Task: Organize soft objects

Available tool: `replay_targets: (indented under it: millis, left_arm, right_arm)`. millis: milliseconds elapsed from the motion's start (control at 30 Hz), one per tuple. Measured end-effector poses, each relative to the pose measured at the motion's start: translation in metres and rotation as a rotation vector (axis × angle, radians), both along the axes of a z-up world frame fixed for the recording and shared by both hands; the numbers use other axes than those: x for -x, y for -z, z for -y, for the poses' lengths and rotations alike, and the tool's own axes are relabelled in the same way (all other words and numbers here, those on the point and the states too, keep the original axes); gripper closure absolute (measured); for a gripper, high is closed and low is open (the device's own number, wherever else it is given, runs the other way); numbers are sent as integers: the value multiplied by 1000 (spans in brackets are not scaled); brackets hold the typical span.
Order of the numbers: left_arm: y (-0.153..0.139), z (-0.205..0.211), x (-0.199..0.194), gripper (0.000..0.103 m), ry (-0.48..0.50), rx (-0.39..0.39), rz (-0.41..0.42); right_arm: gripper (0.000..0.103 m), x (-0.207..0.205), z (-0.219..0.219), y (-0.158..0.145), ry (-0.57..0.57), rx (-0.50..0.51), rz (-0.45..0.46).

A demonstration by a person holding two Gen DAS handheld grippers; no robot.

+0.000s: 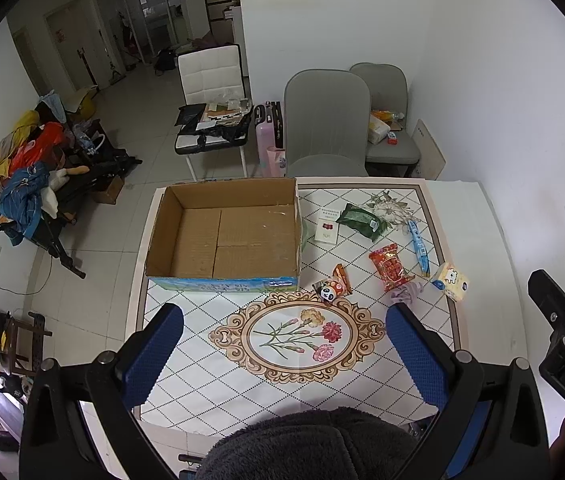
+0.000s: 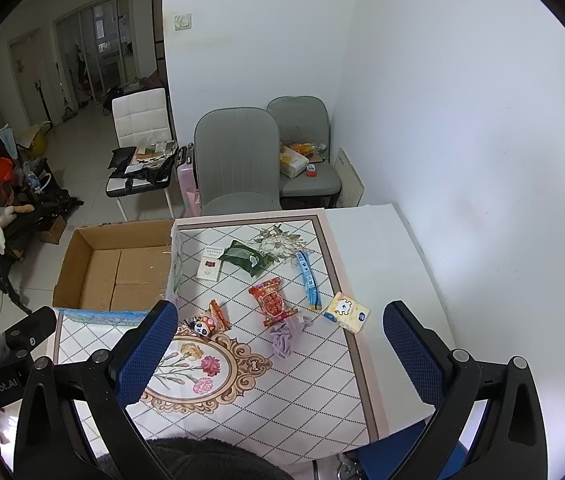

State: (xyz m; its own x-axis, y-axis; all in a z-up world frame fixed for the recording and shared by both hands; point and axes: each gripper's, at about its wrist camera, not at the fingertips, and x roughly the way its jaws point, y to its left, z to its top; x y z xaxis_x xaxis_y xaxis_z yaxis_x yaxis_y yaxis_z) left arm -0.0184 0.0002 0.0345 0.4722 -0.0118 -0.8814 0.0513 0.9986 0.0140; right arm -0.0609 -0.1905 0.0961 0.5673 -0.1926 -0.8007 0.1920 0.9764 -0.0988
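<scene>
Left wrist view: cardboard box (image 1: 222, 236) sits at the far left of the table (image 1: 478, 240), flaps folded out, nothing inside; judged to be the bin for the sort, set within easy reach of the left gripper (image 1: 282, 336). Left gripper spread wide, holding nothing, hovering above the flower medallion on the cloth. Right gripper (image 2: 278, 336) likewise agape and empty, hanging over the near right half of the table. Items lie scattered to the right of the box, apart from one another: purple cloth (image 2: 284, 336) crumpled, touching the lower end of the red snack packet (image 2: 270, 302); tissue pack (image 2: 346, 312) at the cloth's right border; green pouch (image 2: 242, 258); white card (image 2: 210, 268); blue tube (image 2: 308, 284); panda toy (image 2: 202, 326) beside an orange sachet (image 2: 218, 312). Judgement: nothing sorted yet; purple cloth is the closest soft item to the right gripper, likely first pick.
</scene>
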Motion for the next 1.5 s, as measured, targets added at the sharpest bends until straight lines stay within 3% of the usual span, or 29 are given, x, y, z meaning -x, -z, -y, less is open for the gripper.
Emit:
replay_targets:
  millis: [1300,1500]
  left_arm:
    - [4,-4,7,0,1,10,-7]
    - [22,5,-7,0,37,13,-63]
  right_arm:
    - [0,2,-4,3,-2,-10,-7]
    - [0,-6,19,20,38,-61,-56]
